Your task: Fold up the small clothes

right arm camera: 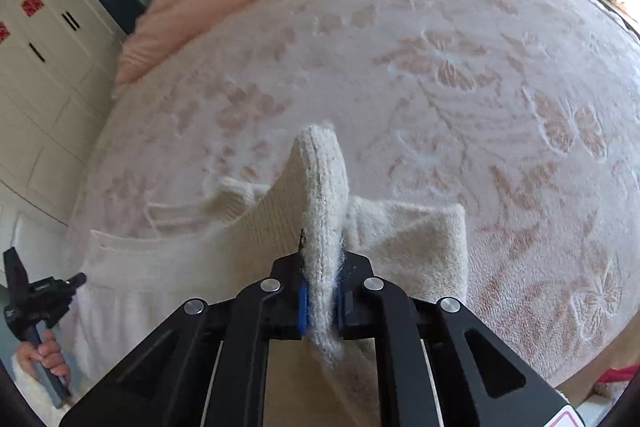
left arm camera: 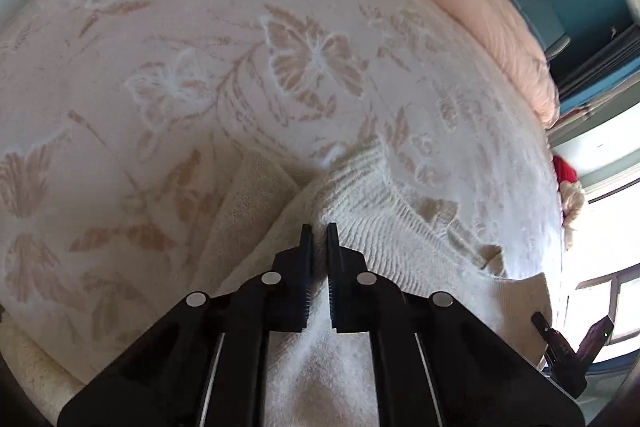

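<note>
Because the knit (right arm camera: 320,187) looked soft and limp, both grippers, left (left arm camera: 319,227) and right (right arm camera: 322,259), clenched its thick edges.

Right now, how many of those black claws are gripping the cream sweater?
2: the left claw pinches a fold near the ribbed edge of the cream sweater; the right claw clamps a raised flap.

Sweater (right arm camera: 404,247) on blanket (right arm camera: 400,67)
</note>
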Action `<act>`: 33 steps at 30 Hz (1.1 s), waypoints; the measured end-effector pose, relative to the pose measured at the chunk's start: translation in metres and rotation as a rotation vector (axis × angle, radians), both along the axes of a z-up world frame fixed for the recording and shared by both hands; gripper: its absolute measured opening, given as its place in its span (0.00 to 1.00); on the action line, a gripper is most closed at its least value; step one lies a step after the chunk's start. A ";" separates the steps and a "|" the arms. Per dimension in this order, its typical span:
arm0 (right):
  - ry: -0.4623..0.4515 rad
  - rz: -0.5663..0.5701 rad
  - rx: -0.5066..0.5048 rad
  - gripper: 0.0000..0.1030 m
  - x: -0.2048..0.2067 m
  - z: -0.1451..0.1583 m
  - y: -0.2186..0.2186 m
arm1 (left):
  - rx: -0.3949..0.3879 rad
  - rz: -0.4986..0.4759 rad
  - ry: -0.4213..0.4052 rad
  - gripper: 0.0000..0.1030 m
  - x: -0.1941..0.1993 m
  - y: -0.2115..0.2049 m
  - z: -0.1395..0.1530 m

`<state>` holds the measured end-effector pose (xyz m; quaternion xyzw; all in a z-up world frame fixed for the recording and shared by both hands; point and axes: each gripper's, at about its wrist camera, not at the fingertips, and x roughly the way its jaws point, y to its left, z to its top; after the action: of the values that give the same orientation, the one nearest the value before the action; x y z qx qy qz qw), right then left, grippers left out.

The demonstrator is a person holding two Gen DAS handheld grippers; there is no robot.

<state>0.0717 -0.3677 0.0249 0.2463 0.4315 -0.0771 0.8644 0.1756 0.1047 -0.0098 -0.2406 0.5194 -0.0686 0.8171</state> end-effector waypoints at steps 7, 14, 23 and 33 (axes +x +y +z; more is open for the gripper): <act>0.155 -0.035 -0.060 0.09 0.020 -0.047 -0.025 | 0.160 -0.022 0.048 0.06 0.025 -0.012 -0.027; 0.031 -0.144 -0.108 0.23 -0.021 0.001 -0.015 | 0.217 0.021 -0.088 0.48 -0.007 -0.016 0.024; 0.084 0.347 0.090 0.12 -0.015 -0.029 0.160 | 0.211 -0.233 -0.045 0.57 -0.092 -0.113 0.005; 0.150 0.173 -0.069 0.02 -0.040 -0.048 0.091 | 0.383 -0.144 -0.032 0.57 -0.095 -0.061 -0.017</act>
<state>0.0321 -0.2770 -0.0228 0.1719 0.5115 -0.0353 0.8412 0.0809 0.0436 -0.0270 -0.0418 0.5260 -0.0308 0.8489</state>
